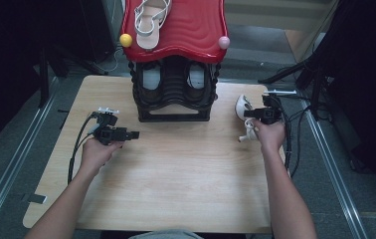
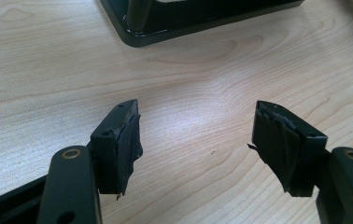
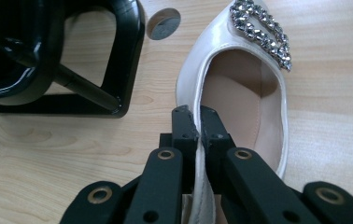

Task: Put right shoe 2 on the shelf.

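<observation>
Right gripper fingers pinch only the thin rim of the glossy white rhinestone-buckled shoe at frame centre, so I'd guess it slips or twists. Left gripper fingers spread, empty.

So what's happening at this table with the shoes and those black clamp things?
A person holds a gripper in each hand. The right gripper is shut on the rim of a white shoe with a sparkly buckle, on the wooden table beside a black and red shoe rack. The left gripper is open over bare wood. A white sandal lies on the rack's top.
</observation>
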### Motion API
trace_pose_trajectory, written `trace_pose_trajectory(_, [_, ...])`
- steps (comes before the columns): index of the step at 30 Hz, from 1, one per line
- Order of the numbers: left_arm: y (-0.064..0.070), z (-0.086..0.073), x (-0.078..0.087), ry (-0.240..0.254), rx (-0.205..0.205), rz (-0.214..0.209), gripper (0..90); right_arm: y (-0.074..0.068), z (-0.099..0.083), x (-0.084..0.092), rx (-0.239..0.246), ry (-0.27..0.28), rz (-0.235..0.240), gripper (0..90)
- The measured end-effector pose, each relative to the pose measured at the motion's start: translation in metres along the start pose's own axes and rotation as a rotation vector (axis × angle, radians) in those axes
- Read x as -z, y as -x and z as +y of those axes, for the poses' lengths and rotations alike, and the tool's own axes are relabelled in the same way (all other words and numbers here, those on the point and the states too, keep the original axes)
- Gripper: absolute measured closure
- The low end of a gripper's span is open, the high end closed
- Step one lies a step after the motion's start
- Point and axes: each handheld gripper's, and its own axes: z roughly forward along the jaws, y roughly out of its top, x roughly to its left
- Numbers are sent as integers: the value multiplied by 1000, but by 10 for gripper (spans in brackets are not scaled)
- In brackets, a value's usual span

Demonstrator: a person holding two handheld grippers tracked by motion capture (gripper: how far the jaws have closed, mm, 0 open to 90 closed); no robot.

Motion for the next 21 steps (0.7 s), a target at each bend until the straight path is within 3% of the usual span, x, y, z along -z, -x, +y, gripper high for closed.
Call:
trace_pose_trajectory(16, [0,0,0,2,0,-2,329,-30,36,26,22,62,66,889])
trace_pose_trajectory(21, [1,0,0,-2,-4,-4,329,-46,54,41,35,103,89,888])
